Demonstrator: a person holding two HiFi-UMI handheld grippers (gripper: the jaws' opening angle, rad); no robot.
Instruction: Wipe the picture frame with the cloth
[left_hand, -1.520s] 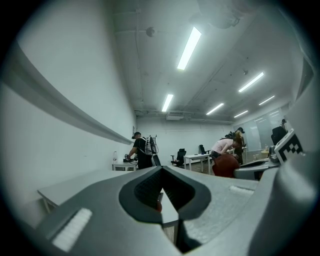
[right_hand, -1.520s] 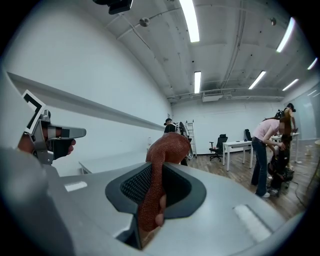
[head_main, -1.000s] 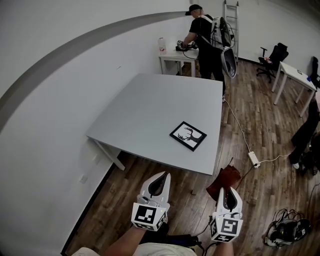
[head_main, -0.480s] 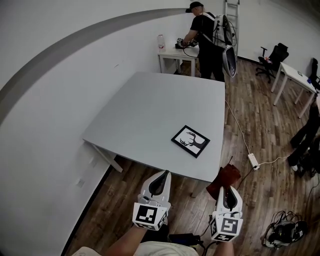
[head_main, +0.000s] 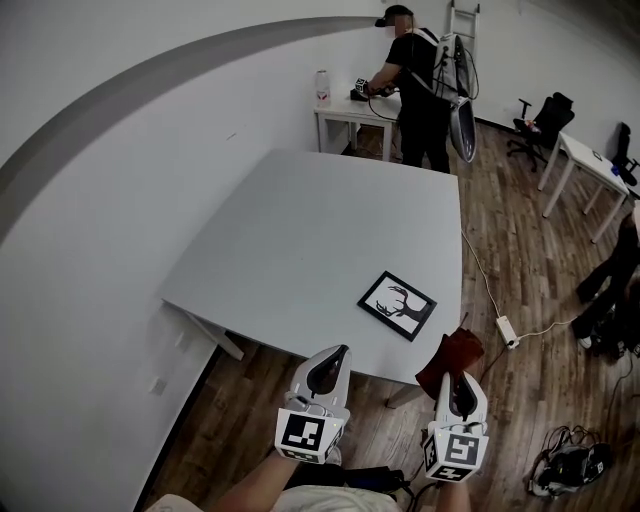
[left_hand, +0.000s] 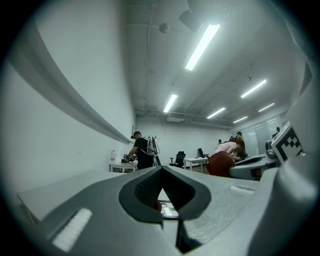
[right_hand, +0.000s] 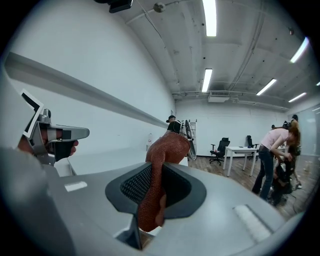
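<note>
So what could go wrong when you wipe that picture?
The picture frame lies loose near the front edge of the table; a hard wipe might slide it off, and the left tool isn't steadying it. The cloth is only a bunch pinched in the right tool, so it might slip. A power strip lies on the floor beside the table, maybe a trip hazard.

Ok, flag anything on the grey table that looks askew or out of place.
Only the picture frame: it lies flat near the near right corner of the table, turned askew to the edges. Nothing looks spilled or damaged.
</note>
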